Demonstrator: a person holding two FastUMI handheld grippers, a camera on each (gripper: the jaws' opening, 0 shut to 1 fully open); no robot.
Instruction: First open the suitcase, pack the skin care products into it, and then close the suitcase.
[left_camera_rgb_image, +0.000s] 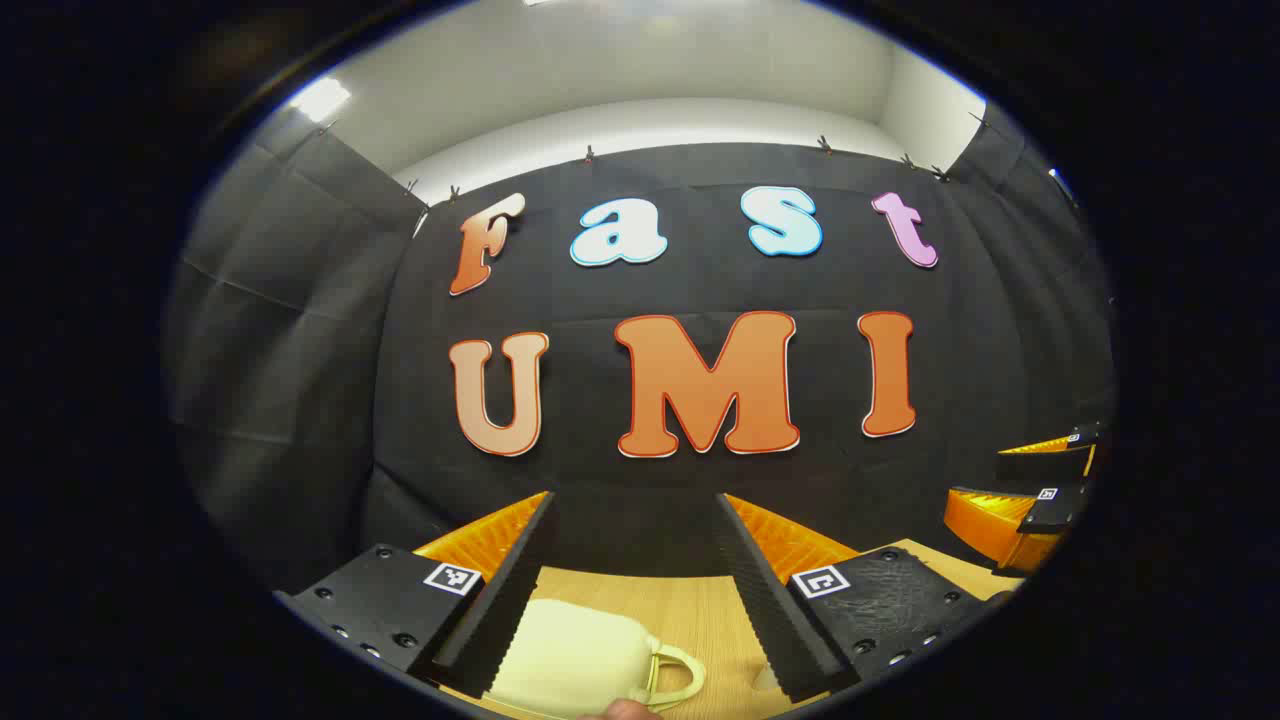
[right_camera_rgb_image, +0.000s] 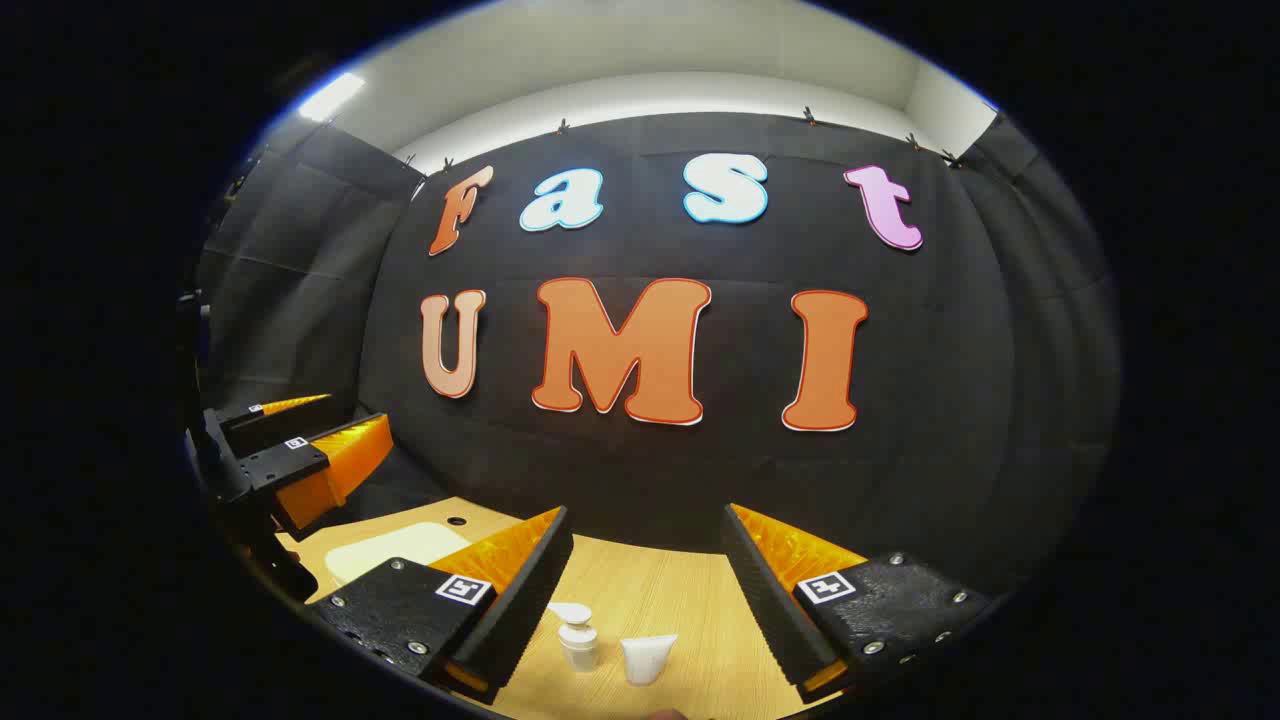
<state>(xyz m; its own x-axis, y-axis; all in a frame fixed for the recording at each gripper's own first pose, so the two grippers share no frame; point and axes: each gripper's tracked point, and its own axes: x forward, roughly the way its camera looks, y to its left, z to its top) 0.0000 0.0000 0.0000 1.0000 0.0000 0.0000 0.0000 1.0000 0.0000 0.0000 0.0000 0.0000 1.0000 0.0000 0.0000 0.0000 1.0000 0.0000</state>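
Two grippers hang above a wooden desk (right_camera_rgb_image: 650, 590) before the black booth wall. In the left gripper view, the left gripper (left_camera_rgb_image: 635, 590) has its jaws spread wide with nothing between them; below it on the desk lies the pale cream suitcase (left_camera_rgb_image: 575, 655), closed, its loop handle (left_camera_rgb_image: 675, 672) turned toward the right gripper (left_camera_rgb_image: 1040, 490), which hovers well off to that side, its jaws a narrow gap apart. The right gripper view brings in the skin care products: a white pump bottle (right_camera_rgb_image: 577, 635) and, just beside it, a white tube (right_camera_rgb_image: 647, 658), both standing on the desk beneath the right gripper's wide, empty jaws. The suitcase lies well apart from them, under the left gripper.
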